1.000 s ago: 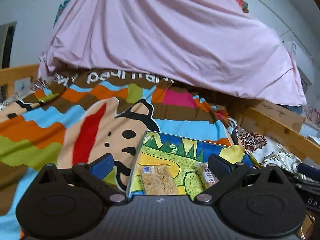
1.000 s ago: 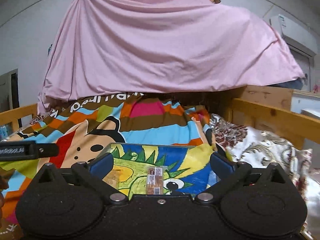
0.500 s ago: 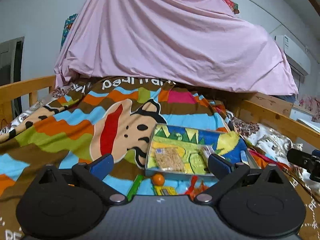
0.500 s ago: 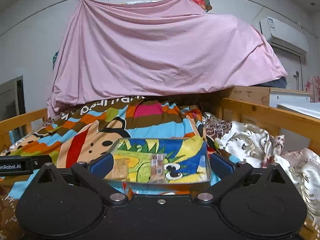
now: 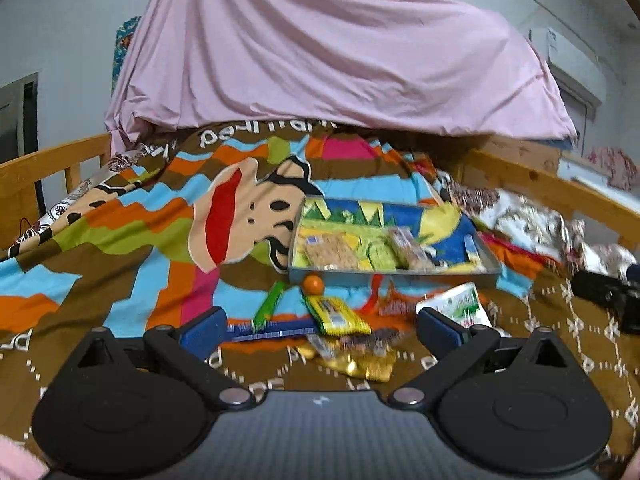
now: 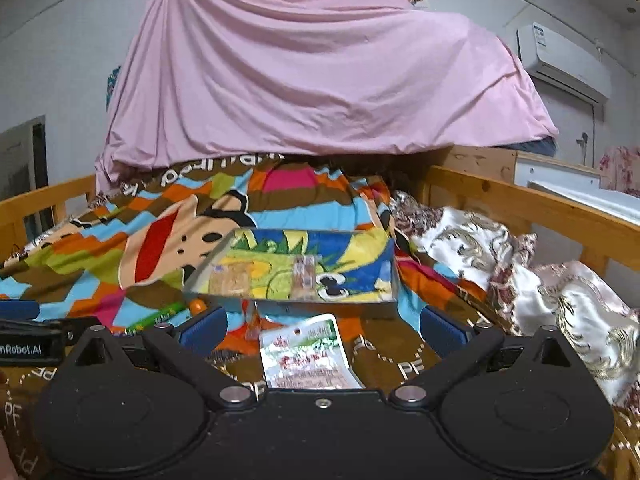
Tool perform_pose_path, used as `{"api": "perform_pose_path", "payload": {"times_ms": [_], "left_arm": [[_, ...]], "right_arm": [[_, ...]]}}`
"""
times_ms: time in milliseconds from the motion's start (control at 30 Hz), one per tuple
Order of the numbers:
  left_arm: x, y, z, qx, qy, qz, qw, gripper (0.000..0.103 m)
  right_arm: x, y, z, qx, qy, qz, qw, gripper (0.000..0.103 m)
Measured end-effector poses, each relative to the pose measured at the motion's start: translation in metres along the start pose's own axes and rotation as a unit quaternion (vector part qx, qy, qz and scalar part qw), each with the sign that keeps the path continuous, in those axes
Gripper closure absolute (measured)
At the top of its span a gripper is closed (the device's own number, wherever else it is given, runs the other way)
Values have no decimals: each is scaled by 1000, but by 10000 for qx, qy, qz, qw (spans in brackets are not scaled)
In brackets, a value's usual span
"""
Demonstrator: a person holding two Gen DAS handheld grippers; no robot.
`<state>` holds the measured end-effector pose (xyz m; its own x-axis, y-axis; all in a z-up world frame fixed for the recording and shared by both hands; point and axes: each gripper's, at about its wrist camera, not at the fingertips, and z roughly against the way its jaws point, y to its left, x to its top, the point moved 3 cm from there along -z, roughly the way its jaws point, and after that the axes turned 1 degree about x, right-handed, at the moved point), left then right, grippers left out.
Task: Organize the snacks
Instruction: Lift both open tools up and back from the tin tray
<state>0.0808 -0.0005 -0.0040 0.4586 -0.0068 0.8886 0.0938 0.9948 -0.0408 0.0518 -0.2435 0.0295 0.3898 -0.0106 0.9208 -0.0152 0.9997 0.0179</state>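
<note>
A bedroom: wooden bed frame, cartoon blanket, wall air-conditioner.

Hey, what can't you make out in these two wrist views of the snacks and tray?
- Left wrist view: gold wrappers near the left claw are motion-blurred; contents unclear.
- Left wrist view: the right claw is cut off by the edge.
- Right wrist view: white packet print is too blurred to read.
- Right wrist view: tray snacks are blurred.

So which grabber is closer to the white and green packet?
Right. The white and green packet lies just ahead of the right gripper, between its open fingers. The left gripper is off to the packet's left, over other snacks.
</note>
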Motion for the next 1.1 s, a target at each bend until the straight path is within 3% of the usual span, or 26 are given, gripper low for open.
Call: {"api": "perform_pose_path", "payload": {"times_ms": [333,567,833,1100], "left_arm": [[-9,-6,5,99,227,-112,9996,0],[-11,-4,3,363,426,-91,9984,0],[-10,0,-1,258,574,18,9980,0],[-12,7,-20,-2,1161,211,9930,0]], "right_arm": [[-10,5,1,4,248,106,9996,1],[-14,6,-6,-28,468,141,9988,1],[-18,6,-18,30,815,141,9966,1],[-23,8,-37,287,1313,110,9909,1]]}}
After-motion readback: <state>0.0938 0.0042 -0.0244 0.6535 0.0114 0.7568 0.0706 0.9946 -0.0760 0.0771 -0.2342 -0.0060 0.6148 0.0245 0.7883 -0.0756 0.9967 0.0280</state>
